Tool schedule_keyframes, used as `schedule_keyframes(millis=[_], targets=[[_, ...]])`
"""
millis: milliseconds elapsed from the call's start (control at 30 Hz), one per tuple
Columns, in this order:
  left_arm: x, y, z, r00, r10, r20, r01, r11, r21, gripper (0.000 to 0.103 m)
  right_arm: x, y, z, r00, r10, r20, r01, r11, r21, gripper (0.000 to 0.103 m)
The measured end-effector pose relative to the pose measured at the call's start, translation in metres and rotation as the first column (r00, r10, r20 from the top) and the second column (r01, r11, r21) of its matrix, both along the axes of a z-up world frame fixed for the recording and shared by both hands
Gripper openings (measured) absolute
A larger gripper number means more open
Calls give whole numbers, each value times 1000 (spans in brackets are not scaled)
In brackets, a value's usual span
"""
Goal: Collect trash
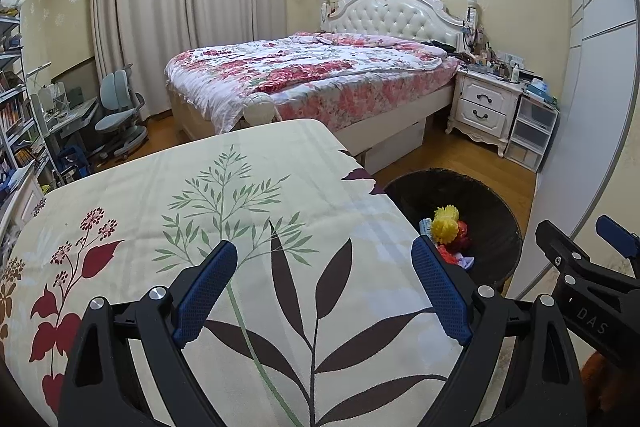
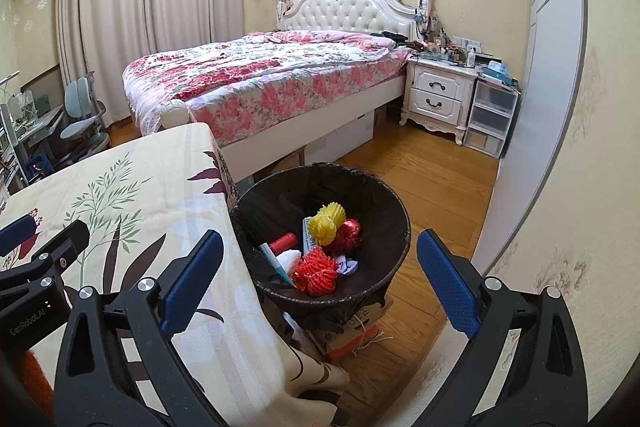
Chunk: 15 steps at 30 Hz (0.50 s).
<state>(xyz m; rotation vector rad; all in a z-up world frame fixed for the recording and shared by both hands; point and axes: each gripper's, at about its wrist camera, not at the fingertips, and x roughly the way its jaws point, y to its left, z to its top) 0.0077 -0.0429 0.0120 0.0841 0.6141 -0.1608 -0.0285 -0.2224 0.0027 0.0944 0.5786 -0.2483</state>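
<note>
Round black-lined bin [image 2: 384, 267] beside desk [image 2: 168, 195]: yellow mesh ball [image 2: 326, 225], red mesh balls [image 2: 316, 273], teal marker [image 2: 276, 263]. Left tongs [image 1: 324, 287], right tongs [image 2: 320, 283] apart, empty.

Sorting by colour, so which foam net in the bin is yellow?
The yellow foam net at the back of the bin; the ones nearer the camera are red.

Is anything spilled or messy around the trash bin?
Nothing looks spilled. The trash all sits inside the black-lined bin, which stands upright beside the table. One small oddity: the bin rests on a string-tied box, not the floor. Both grippers are open and hold nothing.
</note>
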Motion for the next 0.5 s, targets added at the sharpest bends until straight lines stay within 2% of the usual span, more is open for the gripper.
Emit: schedule_keyframes(millis=[500], targets=[[0, -1, 0, 1000, 1, 1, -1, 1000, 0, 89, 0, -3, -1, 1000, -2, 1, 2, 1000, 0, 95]])
